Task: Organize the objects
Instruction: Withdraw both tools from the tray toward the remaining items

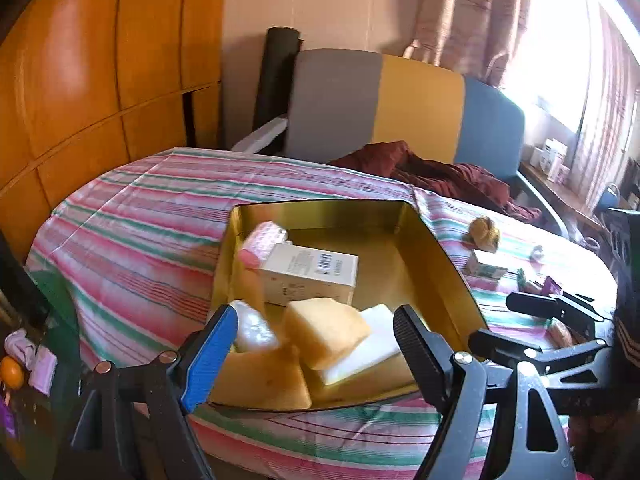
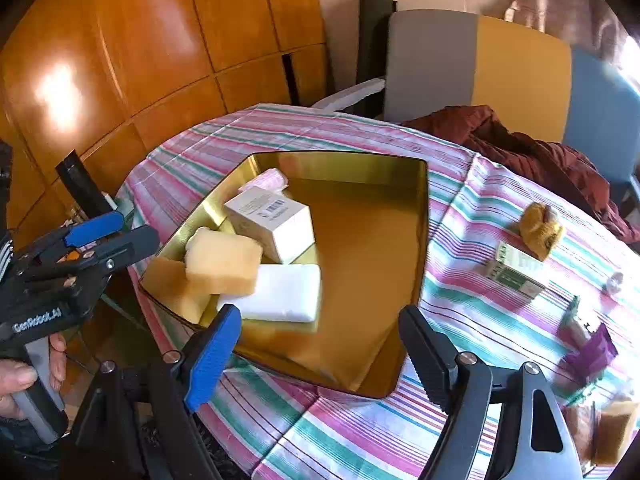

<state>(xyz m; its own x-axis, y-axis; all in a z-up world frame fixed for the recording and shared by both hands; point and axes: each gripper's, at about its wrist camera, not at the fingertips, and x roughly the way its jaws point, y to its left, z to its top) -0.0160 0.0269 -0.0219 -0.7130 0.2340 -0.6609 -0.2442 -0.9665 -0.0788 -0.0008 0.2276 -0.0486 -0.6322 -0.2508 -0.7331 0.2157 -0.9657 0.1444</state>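
While both my grippers, left [image 1: 312, 344] and right [image 2: 320, 344], hang wide open and empty, the gold tray [image 2: 420, 240] sits on the striped cloth [image 2: 460, 300], the white soap bar [image 2: 276, 298] lying inside near-left, long axis left-right.

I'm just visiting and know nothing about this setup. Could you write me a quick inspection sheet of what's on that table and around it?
Surface: striped tablecloth.
Job's things: gold tin holding a yellow sponge, white bar, white box.
Clutter: green box, mustard cloth, purple packet loose on the cloth.
Grippers: left gripper and right gripper open, nothing between the fingers.
Cables: nothing seen.
Surroundings: wooden cabinets, maroon garment, chair.
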